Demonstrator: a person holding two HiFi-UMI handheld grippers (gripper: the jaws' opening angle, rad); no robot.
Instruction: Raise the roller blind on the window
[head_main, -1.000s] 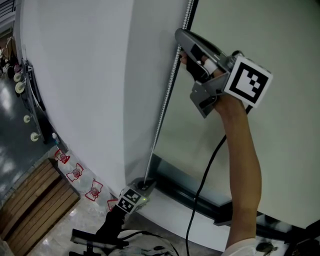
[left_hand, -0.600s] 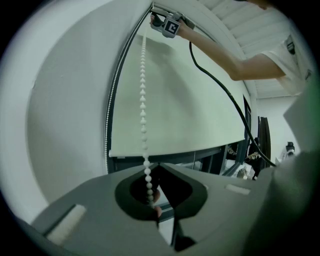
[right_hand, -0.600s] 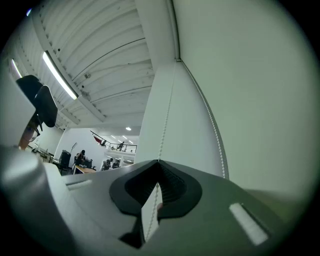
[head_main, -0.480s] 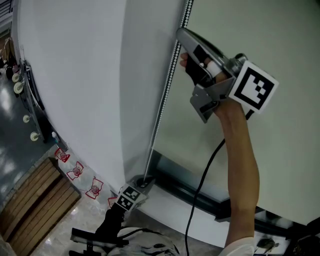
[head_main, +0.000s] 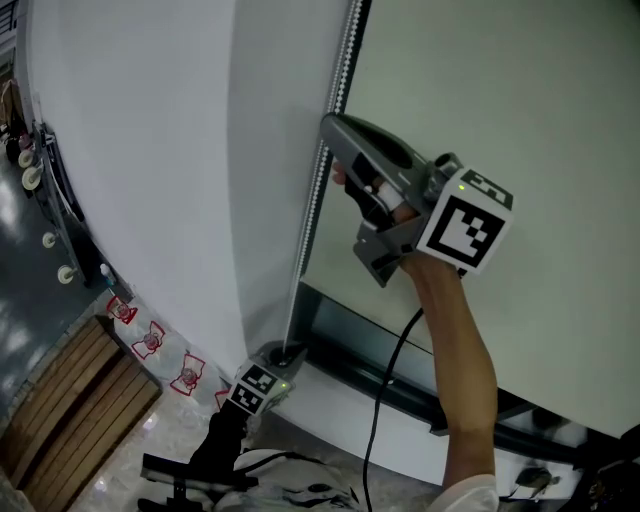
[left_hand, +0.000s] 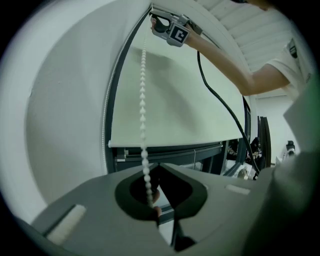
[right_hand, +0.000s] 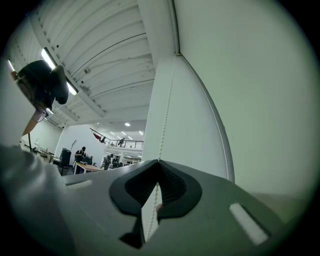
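white wall on the left, pale roller blind (head_main: 500, 120) covering the window on the right, with its bottom bar sitting low, just above the dark frame. the bead chain (head_main: 315, 190) hangs down along the blind's left edge. right gripper (head_main: 335, 145) is up high, jaws pinched together on the bead chain. left gripper (head_main: 282, 358) is way down by the sill, also clamped tight on the same bead chain, which runs straight between the two.
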